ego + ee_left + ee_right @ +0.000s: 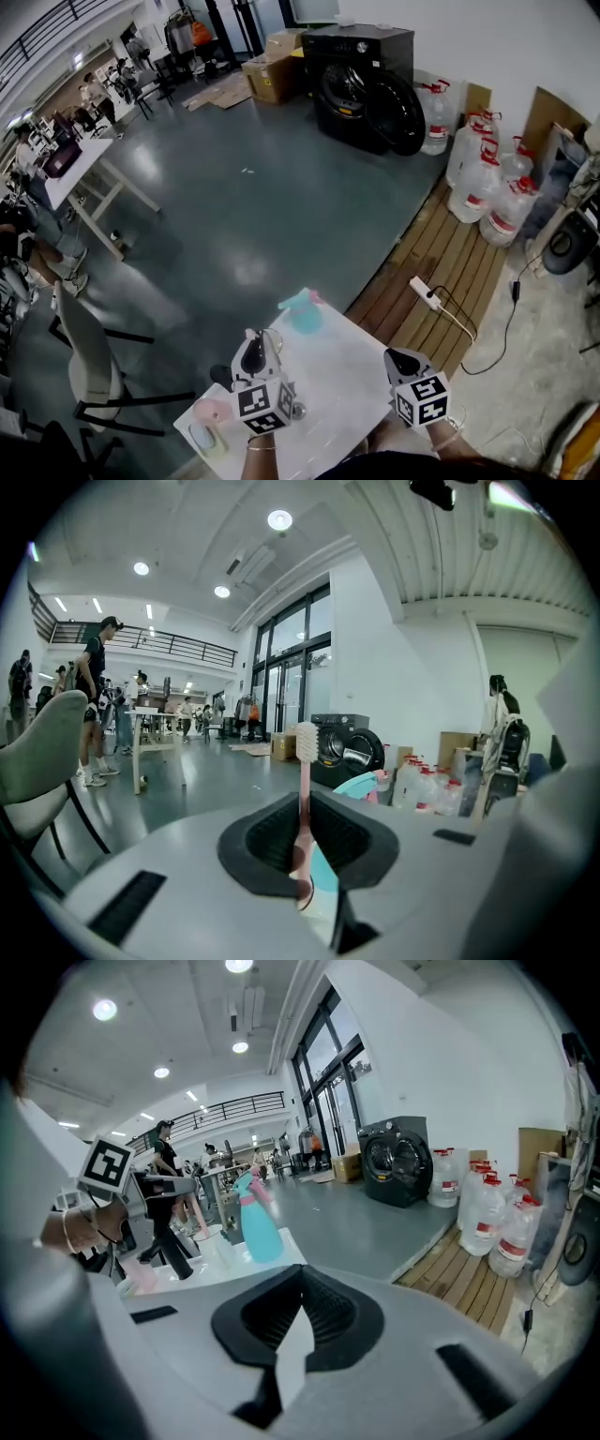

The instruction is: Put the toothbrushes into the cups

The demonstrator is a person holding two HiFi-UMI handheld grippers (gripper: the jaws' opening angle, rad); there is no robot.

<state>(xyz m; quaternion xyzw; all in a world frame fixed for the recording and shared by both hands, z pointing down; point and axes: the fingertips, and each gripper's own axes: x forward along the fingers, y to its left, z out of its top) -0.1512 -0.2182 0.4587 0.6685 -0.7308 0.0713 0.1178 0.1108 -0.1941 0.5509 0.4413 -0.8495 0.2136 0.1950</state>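
One toothbrush (305, 761), upright in left claw (304, 847)

Cup (214, 411) and spray bottle (303, 312) on table (347, 375)

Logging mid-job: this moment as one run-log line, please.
left tongs: shut on pink toothbrush, bristles up | right tongs: shut, empty | position: both over white table
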